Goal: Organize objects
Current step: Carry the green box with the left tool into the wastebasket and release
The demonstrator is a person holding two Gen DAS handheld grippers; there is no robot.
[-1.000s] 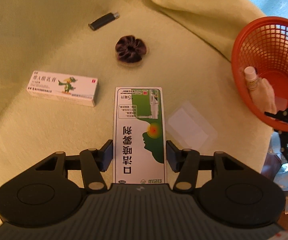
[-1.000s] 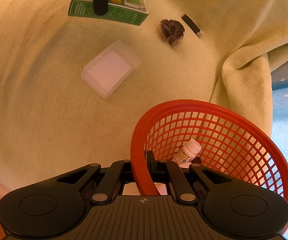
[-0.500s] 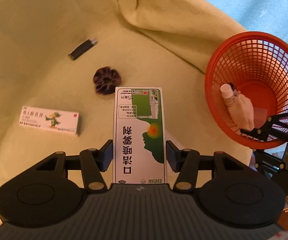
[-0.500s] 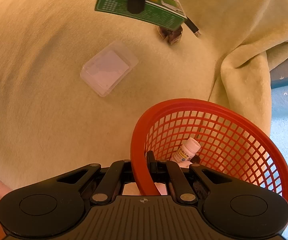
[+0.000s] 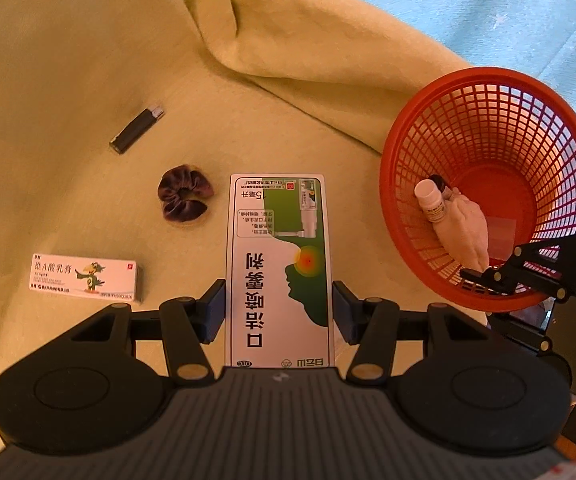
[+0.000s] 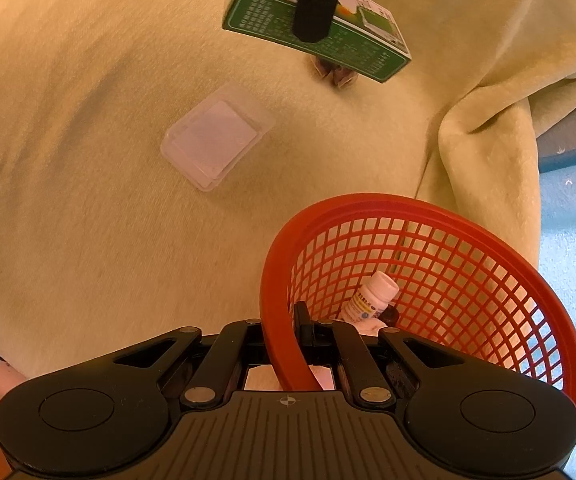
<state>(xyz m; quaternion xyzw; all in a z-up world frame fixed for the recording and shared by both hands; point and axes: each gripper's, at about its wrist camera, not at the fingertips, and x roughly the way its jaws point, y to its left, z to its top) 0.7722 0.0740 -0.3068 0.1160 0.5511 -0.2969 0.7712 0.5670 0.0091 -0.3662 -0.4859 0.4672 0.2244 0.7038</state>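
Lifted clear of the yellow cloth [image 5: 88, 60] since the earlier frames, the spray box [image 5: 279, 268] is carried toward the orange basket [image 5: 488, 80]. It is clamped across its long sides by the left gripper [image 5: 278, 312]; light, crushable card is judged. The basket rim is pinched by the right gripper [image 6: 294, 332].

Home setting, yellow fleece blanket [image 5: 88, 40], medicine boxes, hair scrunchie [image 5: 185, 193], red basket [image 5: 560, 152]
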